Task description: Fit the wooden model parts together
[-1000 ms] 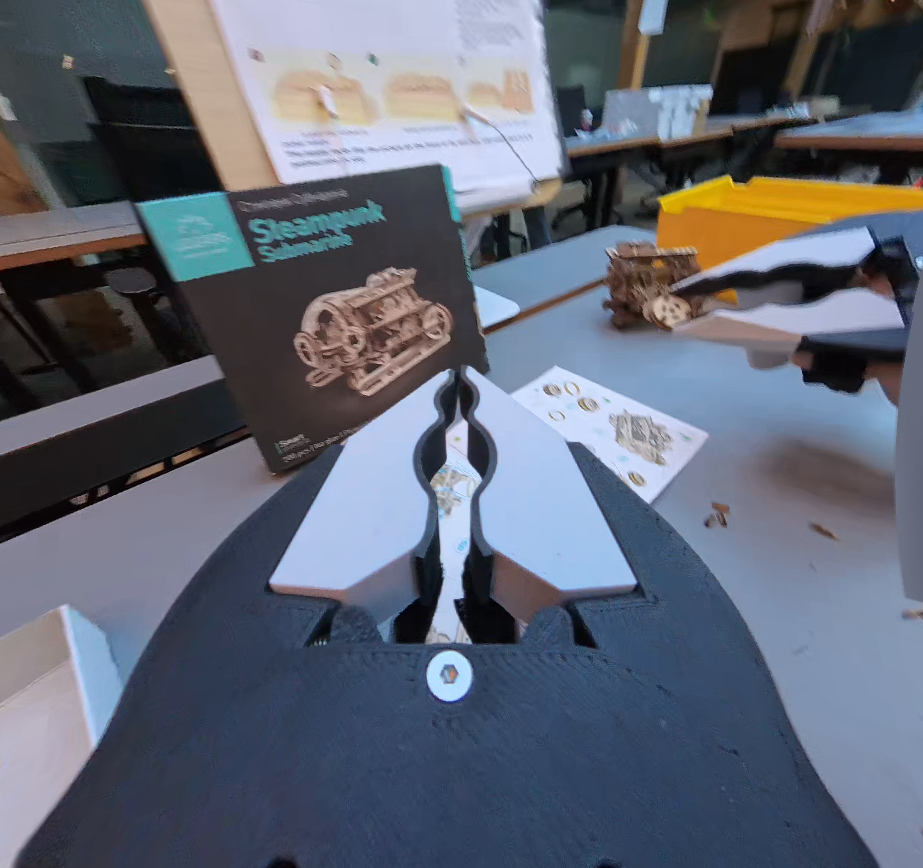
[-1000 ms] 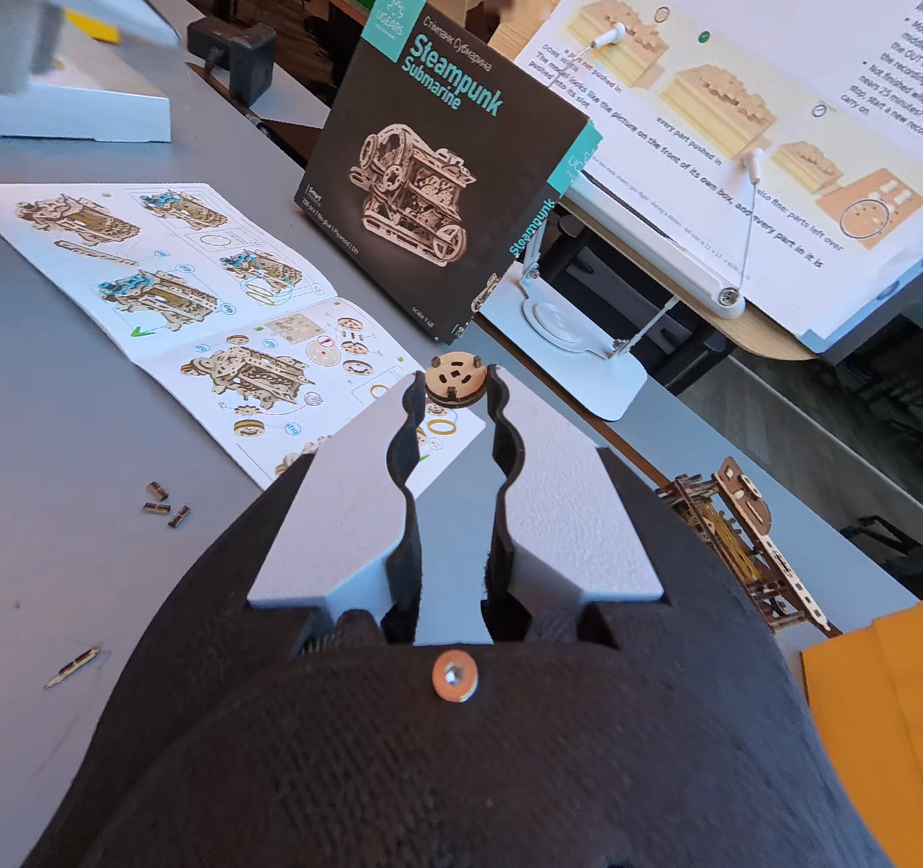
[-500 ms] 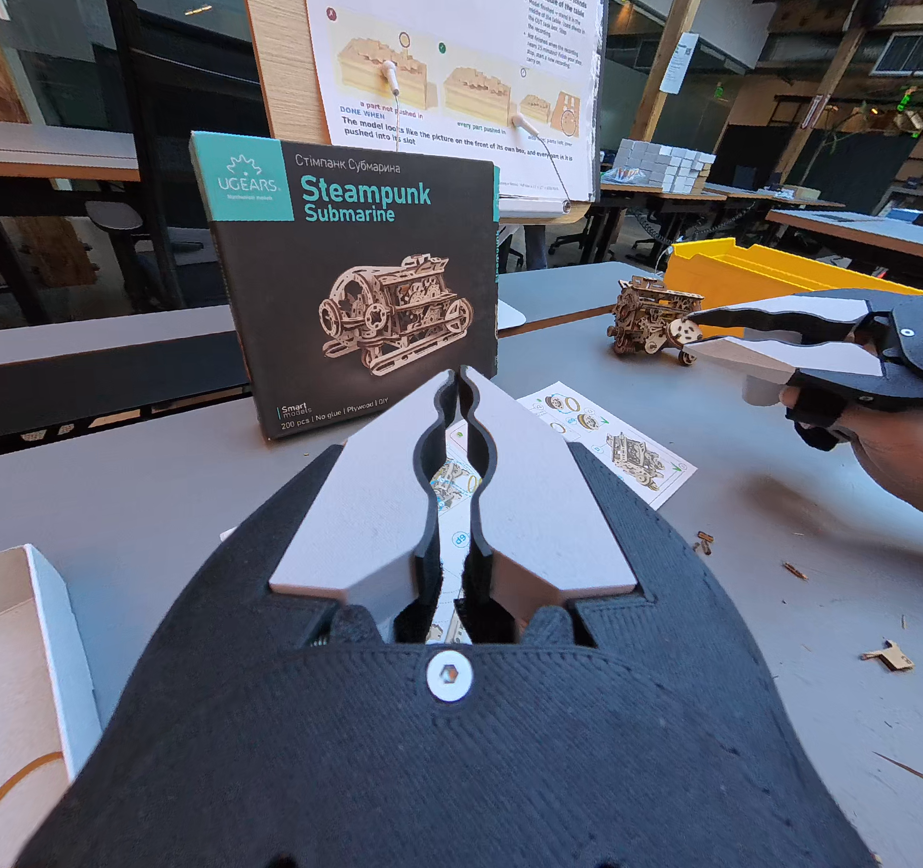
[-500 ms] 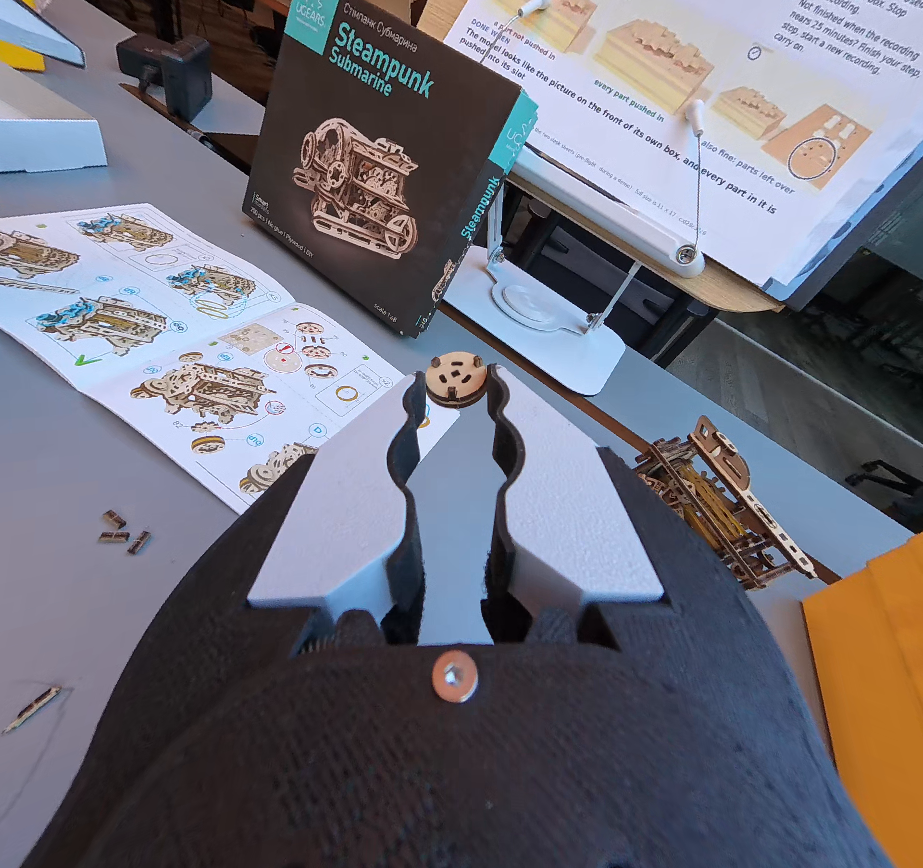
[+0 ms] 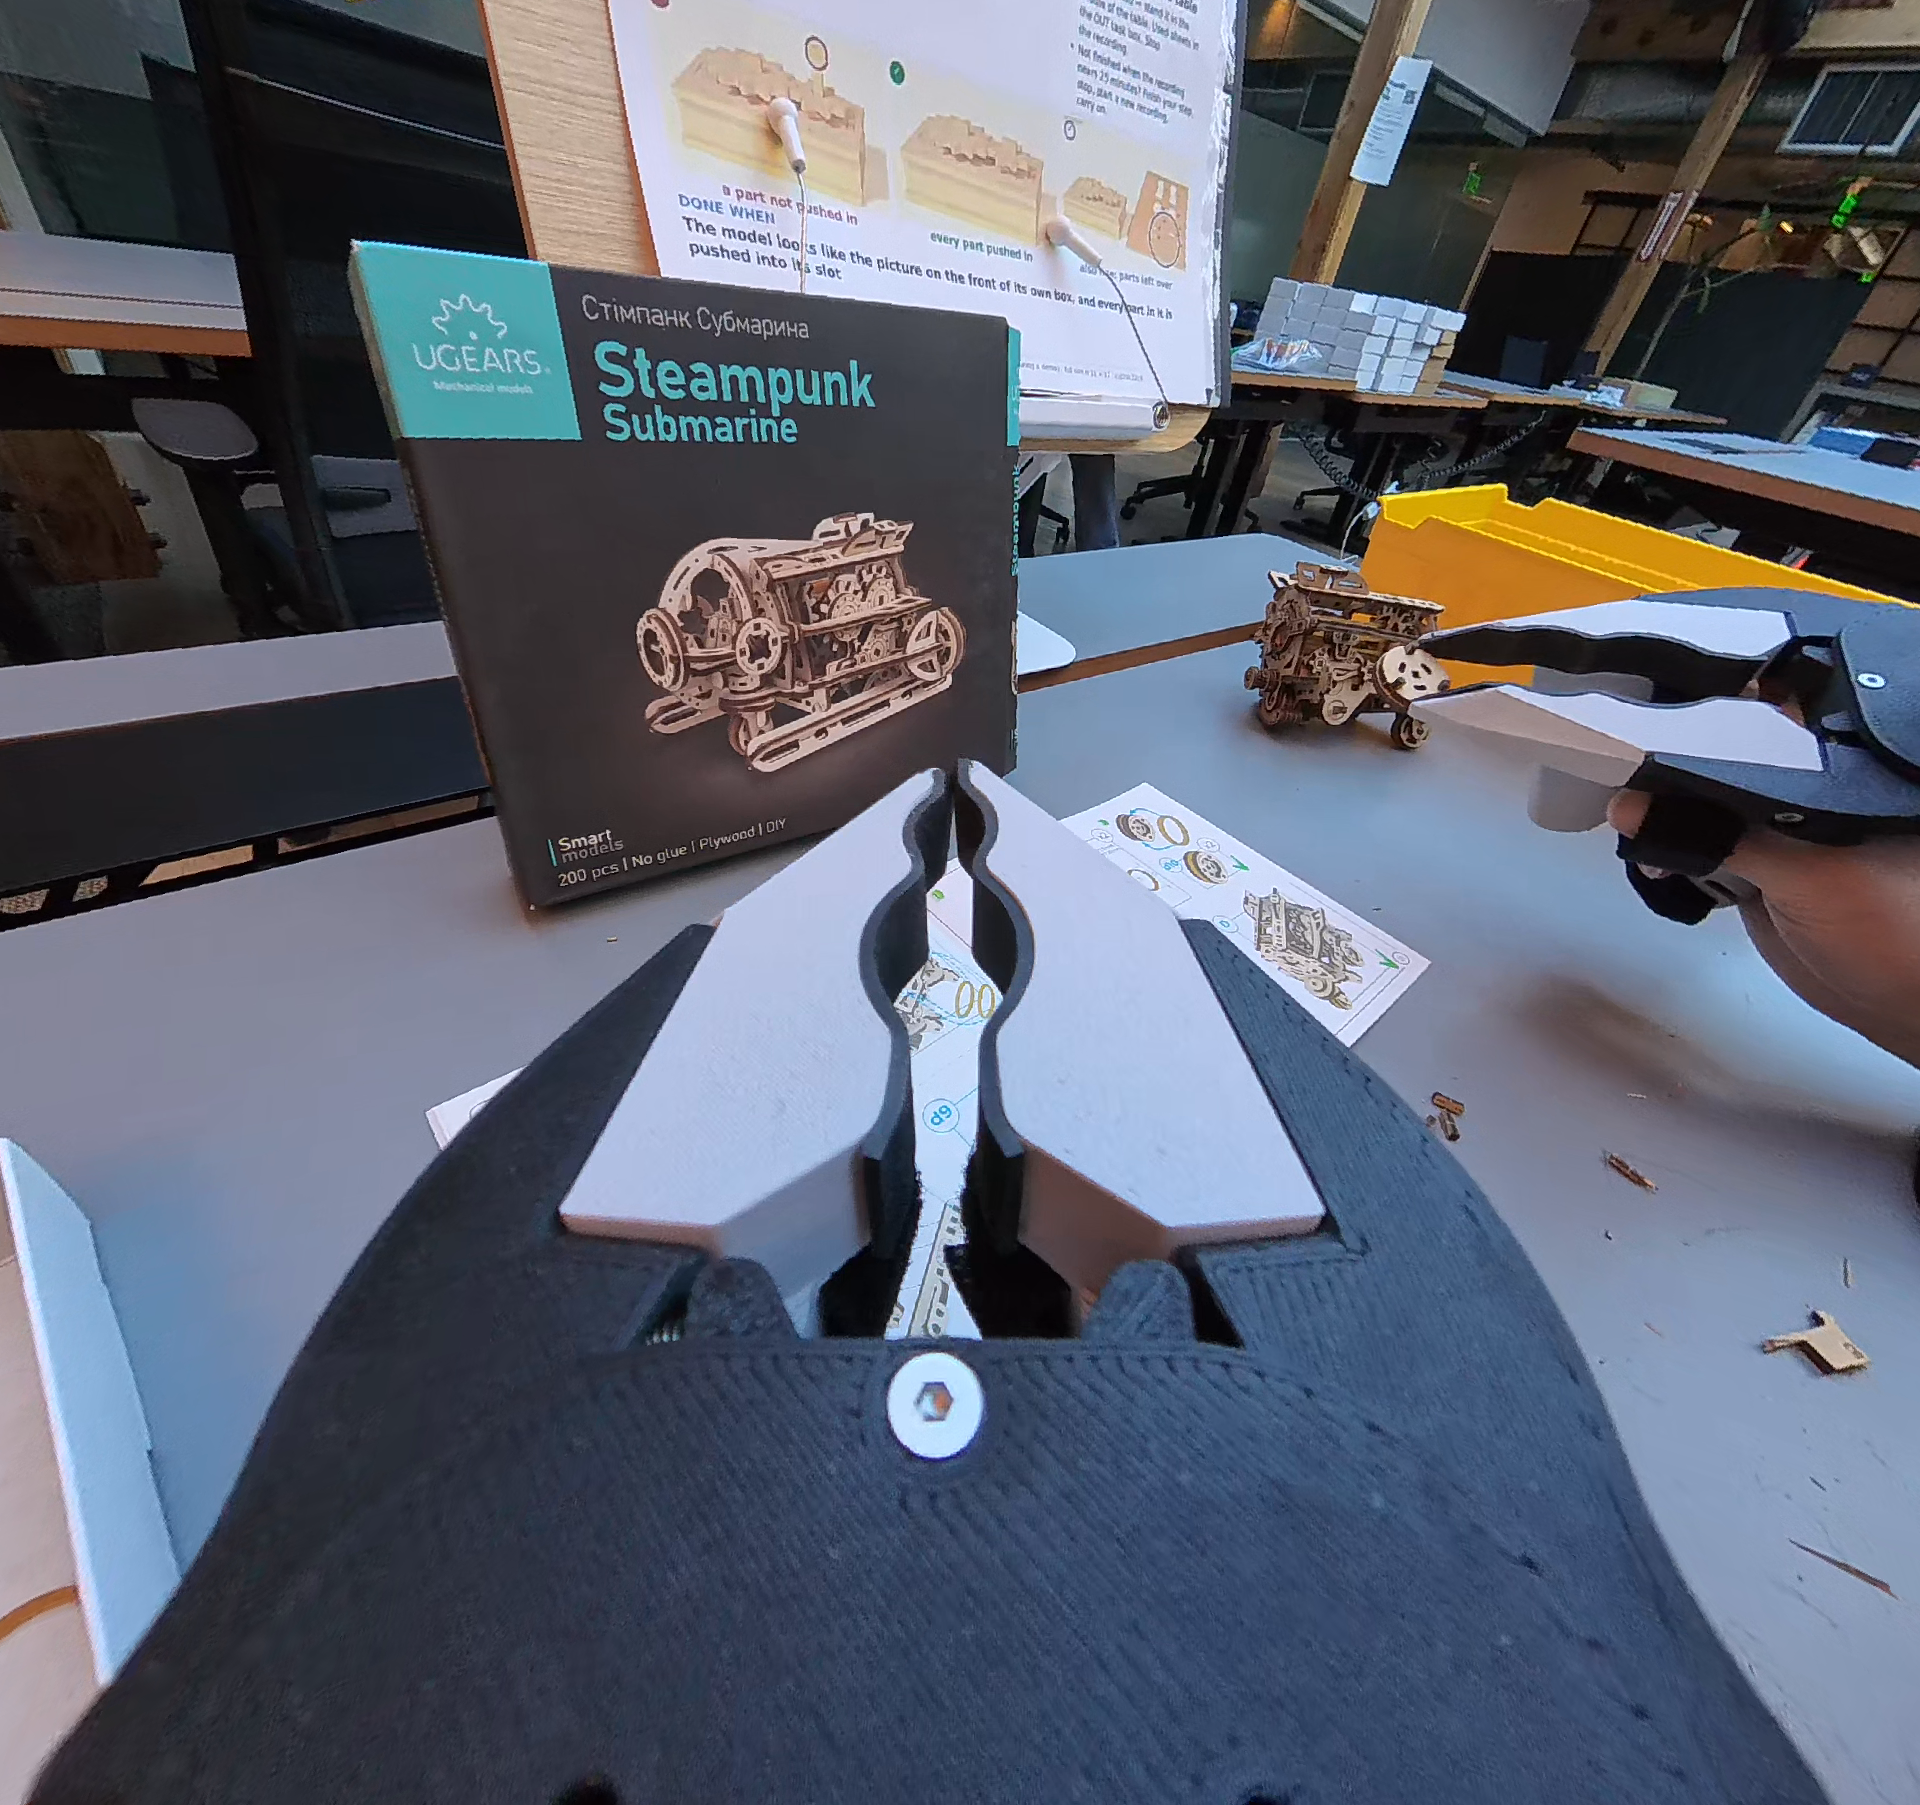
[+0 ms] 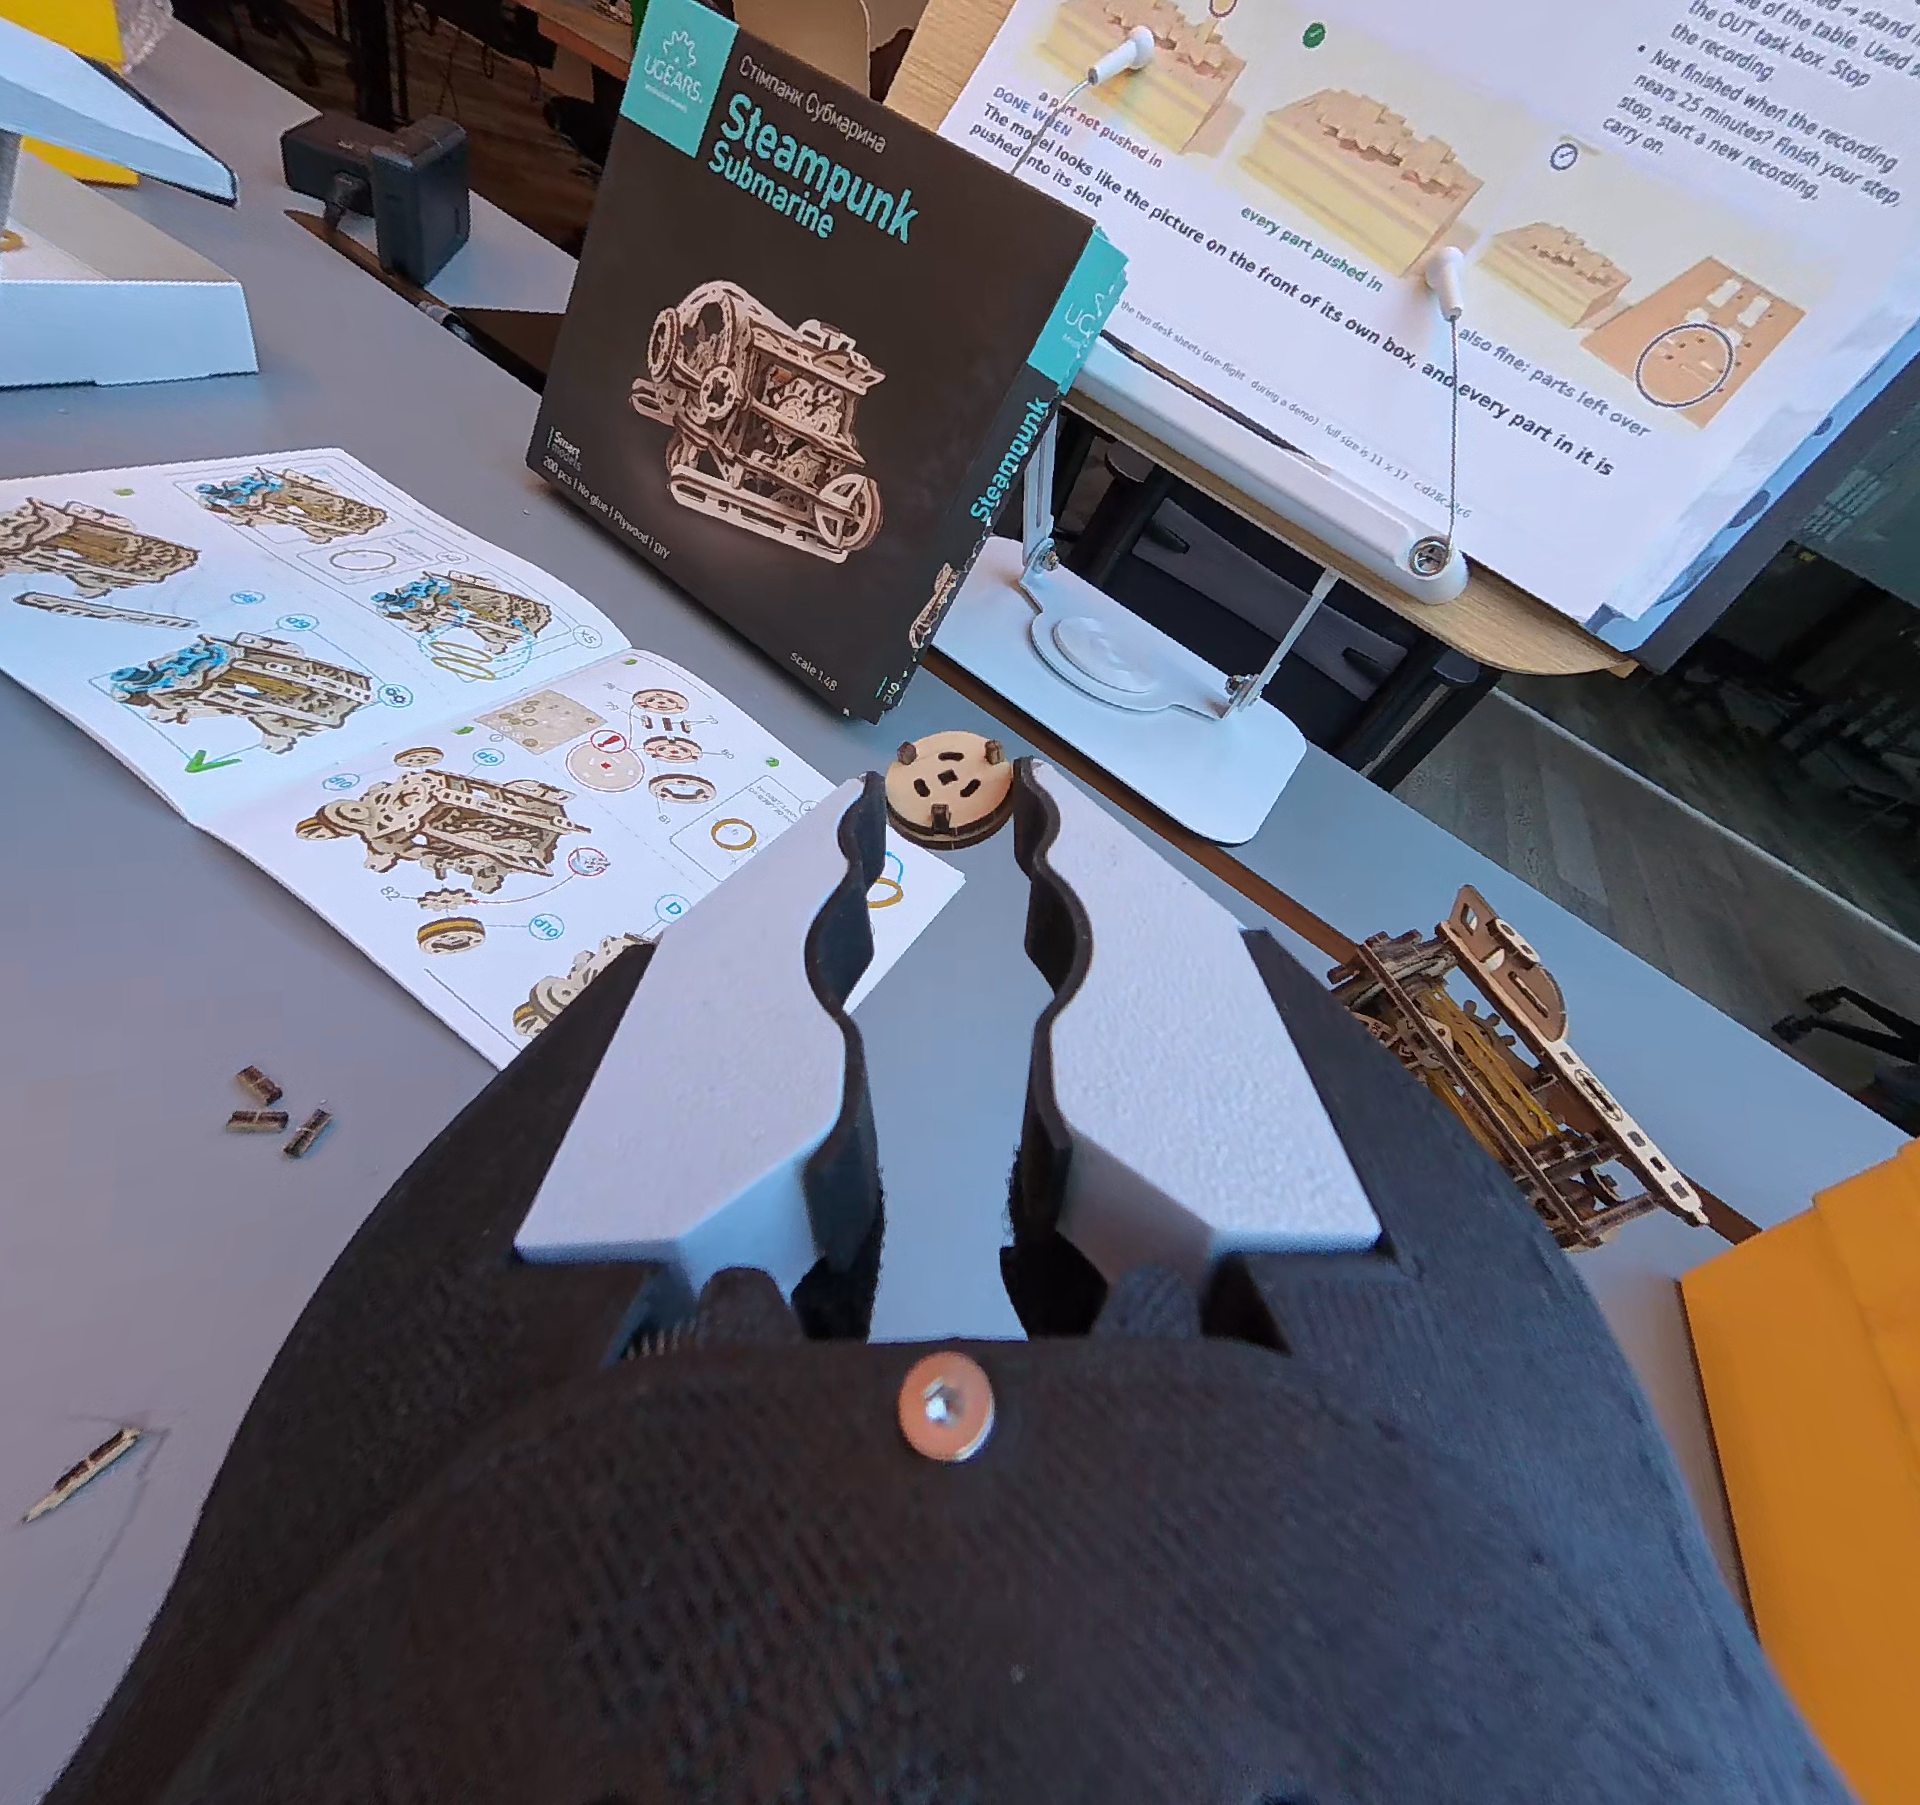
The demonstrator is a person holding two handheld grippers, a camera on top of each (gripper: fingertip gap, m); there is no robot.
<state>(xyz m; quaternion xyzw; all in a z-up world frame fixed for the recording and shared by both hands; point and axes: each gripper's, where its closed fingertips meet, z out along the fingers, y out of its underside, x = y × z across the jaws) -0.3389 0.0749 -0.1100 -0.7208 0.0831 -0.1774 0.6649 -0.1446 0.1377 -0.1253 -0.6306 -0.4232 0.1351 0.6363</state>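
One round wooden disc (image 6: 948, 791) sits pinched at the tips of the right claw (image 6: 945, 799), with one part-built wooden model (image 6: 1496, 1069) on the grey surface (image 6: 125, 1288) at its 3 o'clock. The left claw (image 5: 954, 781), tips nearly touching, holds nothing above one instruction booklet (image 5: 1278, 924); one kit box (image 5: 707, 560) stands at 12 o'clock. Since a second ago both views have steadied and the right claw keeps its grip.

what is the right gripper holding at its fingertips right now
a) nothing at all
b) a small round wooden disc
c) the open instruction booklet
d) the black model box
b) In the right wrist view the right gripper is shut on a small round wooden disc pinched at its tips, held above the table, while the instruction booklet lies flat and the black model box stands upright behind.
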